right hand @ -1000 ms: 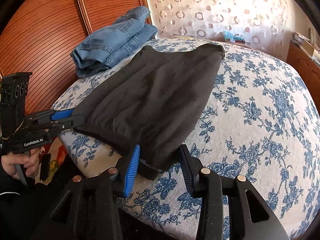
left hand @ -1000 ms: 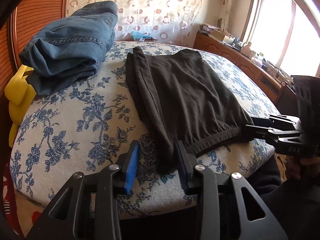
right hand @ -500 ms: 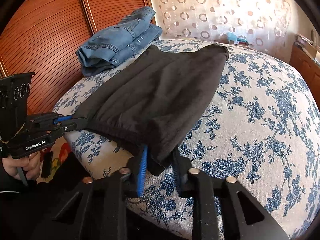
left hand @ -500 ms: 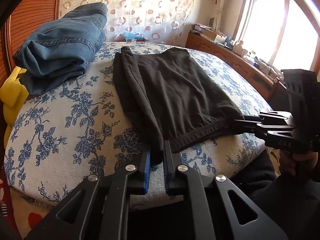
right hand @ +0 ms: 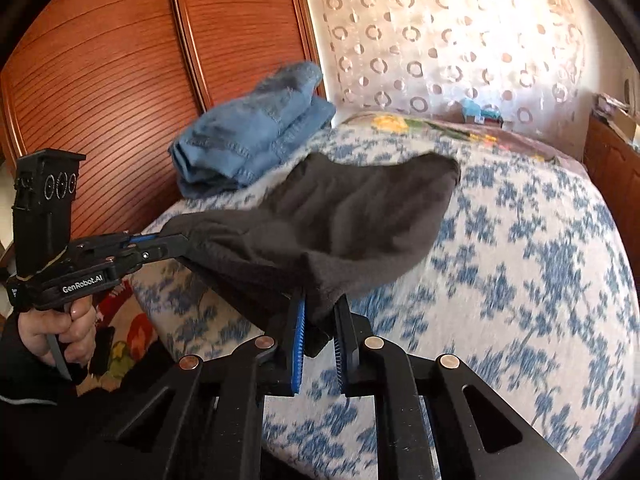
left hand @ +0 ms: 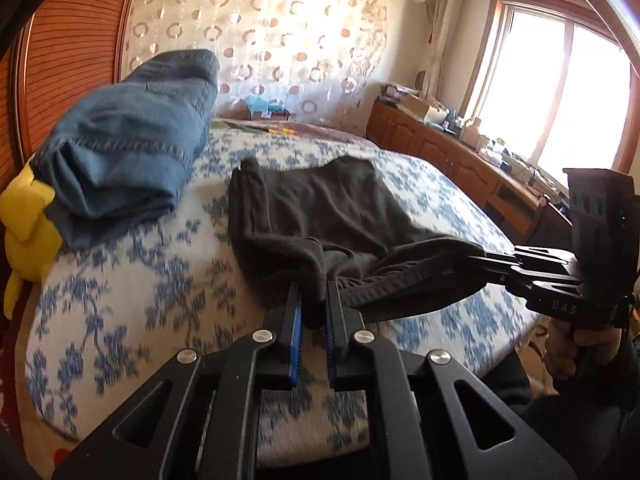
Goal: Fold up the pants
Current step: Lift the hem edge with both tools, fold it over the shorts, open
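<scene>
Dark grey pants (left hand: pixel 320 208) lie folded on a blue-flowered bed (left hand: pixel 132 280); they also show in the right wrist view (right hand: pixel 352 208). My left gripper (left hand: pixel 313 300) is shut on the near left corner of the pants. My right gripper (right hand: pixel 320 312) is shut on the near right corner; it also shows in the left wrist view (left hand: pixel 484 258). My left gripper shows in the right wrist view (right hand: pixel 176 240). Both hold the near edge lifted above the bed. The far edge rests on the bed.
Folded blue jeans (left hand: pixel 124 148) lie at the far left of the bed, also in the right wrist view (right hand: pixel 256 132). A yellow plush toy (left hand: pixel 28 232) sits at the left edge. A wooden cabinet (left hand: pixel 452 152) with clutter stands right, under a window. A wooden wardrobe (right hand: pixel 120 80) stands left.
Both grippers closed on the near corners of the pants, then lifted the near edge off the bed and moved it forward toward the far edge.
</scene>
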The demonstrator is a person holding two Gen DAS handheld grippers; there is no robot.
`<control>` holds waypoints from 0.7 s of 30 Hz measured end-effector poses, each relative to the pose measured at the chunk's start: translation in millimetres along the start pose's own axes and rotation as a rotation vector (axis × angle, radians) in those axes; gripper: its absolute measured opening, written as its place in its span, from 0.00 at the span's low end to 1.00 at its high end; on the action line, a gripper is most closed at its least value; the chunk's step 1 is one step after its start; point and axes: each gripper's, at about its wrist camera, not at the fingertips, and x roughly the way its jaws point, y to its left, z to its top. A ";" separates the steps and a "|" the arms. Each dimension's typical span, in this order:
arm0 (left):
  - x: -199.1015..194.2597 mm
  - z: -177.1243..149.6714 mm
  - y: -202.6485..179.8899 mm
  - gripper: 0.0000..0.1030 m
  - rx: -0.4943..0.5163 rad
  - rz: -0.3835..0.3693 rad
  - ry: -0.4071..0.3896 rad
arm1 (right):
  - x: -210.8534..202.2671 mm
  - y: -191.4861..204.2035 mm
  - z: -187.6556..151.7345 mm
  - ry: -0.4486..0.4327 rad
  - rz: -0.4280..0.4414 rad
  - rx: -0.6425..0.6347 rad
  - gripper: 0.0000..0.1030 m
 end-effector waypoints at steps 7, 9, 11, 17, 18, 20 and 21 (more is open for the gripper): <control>13.1 31.0 1.9 0.10 0.026 0.017 -0.039 | 3.9 -10.4 23.8 -0.034 -0.005 0.021 0.12; 17.9 38.0 2.4 0.10 0.037 0.021 -0.044 | 6.1 -11.4 29.8 -0.040 -0.011 0.018 0.12; 22.7 46.2 2.5 0.10 0.053 0.028 -0.053 | 9.0 -12.6 37.4 -0.046 -0.020 0.008 0.12; 40.5 70.4 8.0 0.10 0.076 0.045 -0.068 | 19.2 -16.0 57.9 -0.078 -0.050 -0.004 0.12; 43.8 73.6 9.6 0.10 0.076 0.048 -0.065 | 21.2 -17.5 60.9 -0.081 -0.053 -0.002 0.12; 52.3 80.5 12.9 0.10 0.078 0.058 -0.060 | 27.1 -20.4 65.1 -0.085 -0.058 0.006 0.12; 55.6 83.0 13.5 0.10 0.077 0.062 -0.056 | 30.4 -22.6 68.2 -0.086 -0.058 0.011 0.12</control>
